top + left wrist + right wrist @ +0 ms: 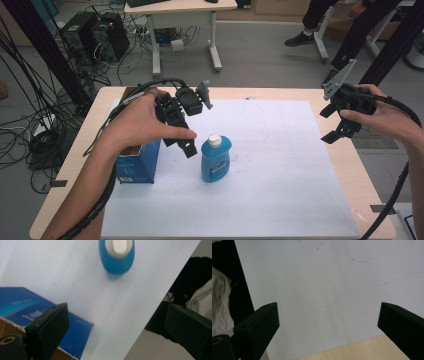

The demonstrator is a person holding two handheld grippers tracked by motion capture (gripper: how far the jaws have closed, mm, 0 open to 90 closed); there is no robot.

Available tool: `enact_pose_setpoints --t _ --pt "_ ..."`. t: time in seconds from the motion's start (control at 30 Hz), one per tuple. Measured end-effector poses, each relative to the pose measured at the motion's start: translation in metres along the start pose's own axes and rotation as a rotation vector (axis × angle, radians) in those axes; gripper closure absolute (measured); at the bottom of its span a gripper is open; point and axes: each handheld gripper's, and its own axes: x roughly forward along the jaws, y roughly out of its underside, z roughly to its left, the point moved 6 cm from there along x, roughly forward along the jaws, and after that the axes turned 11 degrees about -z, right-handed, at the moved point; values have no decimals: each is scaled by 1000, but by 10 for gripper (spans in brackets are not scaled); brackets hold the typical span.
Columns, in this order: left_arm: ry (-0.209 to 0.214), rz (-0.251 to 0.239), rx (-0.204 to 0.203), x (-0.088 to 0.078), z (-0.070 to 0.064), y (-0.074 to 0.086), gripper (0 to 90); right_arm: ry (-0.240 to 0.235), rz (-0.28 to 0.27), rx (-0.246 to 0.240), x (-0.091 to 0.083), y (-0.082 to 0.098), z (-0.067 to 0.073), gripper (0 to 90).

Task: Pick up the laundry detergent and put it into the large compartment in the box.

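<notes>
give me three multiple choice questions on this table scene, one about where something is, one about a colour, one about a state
1. Where does the blue box stand relative to the bottle in the high view?
A. to its left
B. to its right
C. on top of it

2. What colour is the bottle's cap?
A. red
B. white
C. black

3. How is the left gripper?
A. shut on the bottle
B. shut on the box
C. open, holding nothing

Key:
1. A, the box sits at the white sheet's left edge, the bottle nearer the middle.
2. B, a white cap tops the blue body.
3. C, the left gripper view shows its jaws wide apart above the sheet.
</notes>
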Motion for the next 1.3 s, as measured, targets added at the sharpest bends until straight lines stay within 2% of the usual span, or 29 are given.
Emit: enact_pose_setpoints --t 0.03,0.2,0.23,0.27,0.47,0.57,0.67,0.8,0.83,0.87,1.07,1.3 --pt "2 -2 3 1 2 -8 61 0 -2 -3 0 1 0 37" --pt "13 -9 14 7 6 -30 60 0 -7 0 -2 4 0 37" --pt "13 -9 14 7 6 -30 59 0 -7 0 -2 4 0 37" --pt "14 -6 20 10 7 -37 59 0 -8 -1 -3 6 0 37" --pt "21 -5 32 22 8 -51 56 -1 -20 -4 -5 10 -1 37" --pt "33 10 38 35 10 -59 55 -2 -22 -3 -5 13 -2 37" --pt "35 18 39 44 9 -62 53 -4 -22 -4 -5 14 -3 37" --pt "37 44 38 64 7 -68 53 -7 -25 1 -3 18 -4 37" --pt "37 44 38 64 7 -68 53 -8 -27 2 -3 19 -4 37" --pt "36 52 37 71 7 -69 53 -10 -29 4 -2 20 -5 37" --pt "45 71 32 91 5 -67 53 -13 -23 10 0 23 -7 37" --pt "46 87 28 107 4 -65 55 -14 -27 0 1 22 -6 36"
